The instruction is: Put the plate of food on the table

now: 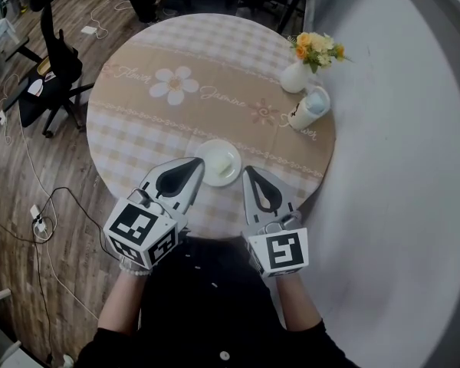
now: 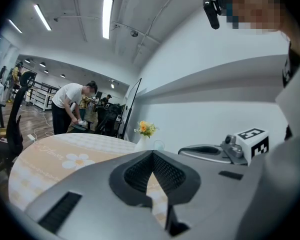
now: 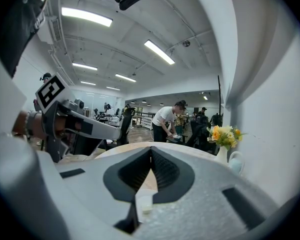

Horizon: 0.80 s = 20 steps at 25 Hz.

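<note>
A small white plate of food [image 1: 218,162] rests on the round table [image 1: 138,121], close to its near edge, on a beige checked cloth. My left gripper [image 1: 199,163] lies just left of the plate, its tip at the plate's rim, jaws together. On the plate's other side my right gripper [image 1: 248,172] points at the rim, jaws also together. In the left gripper view the left gripper [image 2: 152,152] shows only tablecloth through its gap. The right gripper [image 3: 151,148] shows the plate [image 3: 145,204] low in its gap. Neither gripper visibly holds anything.
A white vase of yellow flowers [image 1: 297,75] and a tipped white cup [image 1: 307,110] stand at the table's far right, by the white wall. A black chair [image 1: 54,67] and floor cables lie to the left. A person [image 2: 70,106] bends over beyond the table.
</note>
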### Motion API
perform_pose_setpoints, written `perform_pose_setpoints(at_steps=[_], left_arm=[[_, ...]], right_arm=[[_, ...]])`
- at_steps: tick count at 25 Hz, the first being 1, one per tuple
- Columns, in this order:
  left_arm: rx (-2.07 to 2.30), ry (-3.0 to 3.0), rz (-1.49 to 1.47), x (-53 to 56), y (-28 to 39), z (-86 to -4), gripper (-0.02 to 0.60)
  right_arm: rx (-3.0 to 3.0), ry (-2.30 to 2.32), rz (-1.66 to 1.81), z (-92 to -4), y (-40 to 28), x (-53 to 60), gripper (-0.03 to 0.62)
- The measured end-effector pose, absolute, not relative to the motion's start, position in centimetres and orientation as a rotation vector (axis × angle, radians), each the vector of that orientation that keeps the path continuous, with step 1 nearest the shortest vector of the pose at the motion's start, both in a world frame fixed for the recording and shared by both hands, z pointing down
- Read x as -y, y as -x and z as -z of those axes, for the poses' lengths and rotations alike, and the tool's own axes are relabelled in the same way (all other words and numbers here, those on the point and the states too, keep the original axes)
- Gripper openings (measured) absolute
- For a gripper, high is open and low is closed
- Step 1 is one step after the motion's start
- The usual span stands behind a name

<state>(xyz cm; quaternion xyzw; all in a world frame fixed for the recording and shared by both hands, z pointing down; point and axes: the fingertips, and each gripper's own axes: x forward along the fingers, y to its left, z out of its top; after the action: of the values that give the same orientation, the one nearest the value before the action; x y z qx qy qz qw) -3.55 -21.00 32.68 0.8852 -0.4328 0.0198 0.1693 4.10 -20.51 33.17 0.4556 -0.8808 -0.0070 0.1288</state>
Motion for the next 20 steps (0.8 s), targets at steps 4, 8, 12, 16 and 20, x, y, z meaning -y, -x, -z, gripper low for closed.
perform_pose_setpoints(at_steps=[4,8,12,16,20], left_arm=[[1.232,-2.511,-0.058,21.08,3.67,-32.78,0.002],[1.234,-2.505,-0.056,21.06,3.90,-32.86,0.002],[1.236,-2.504,-0.055,21.11,3.92,-32.98,0.002],[1.235,-2.503,-0.054,21.05,3.91,-32.91,0.002],[1.236,-2.501,-0.054,21.01,3.98,-32.93,0.002]], right_arm=[[2.564,-1.322,0.028,-33.03,-3.92,20.71,0.000],[2.562,-1.319,0.030,-33.12,-3.75,20.69,0.000],[2.562,-1.318,0.033,-33.16,-3.70,20.79,0.000],[2.562,-1.319,0.031,-33.17,-3.74,20.70,0.000],[2.558,-1.318,0.034,-33.07,-3.71,20.70,0.000]])
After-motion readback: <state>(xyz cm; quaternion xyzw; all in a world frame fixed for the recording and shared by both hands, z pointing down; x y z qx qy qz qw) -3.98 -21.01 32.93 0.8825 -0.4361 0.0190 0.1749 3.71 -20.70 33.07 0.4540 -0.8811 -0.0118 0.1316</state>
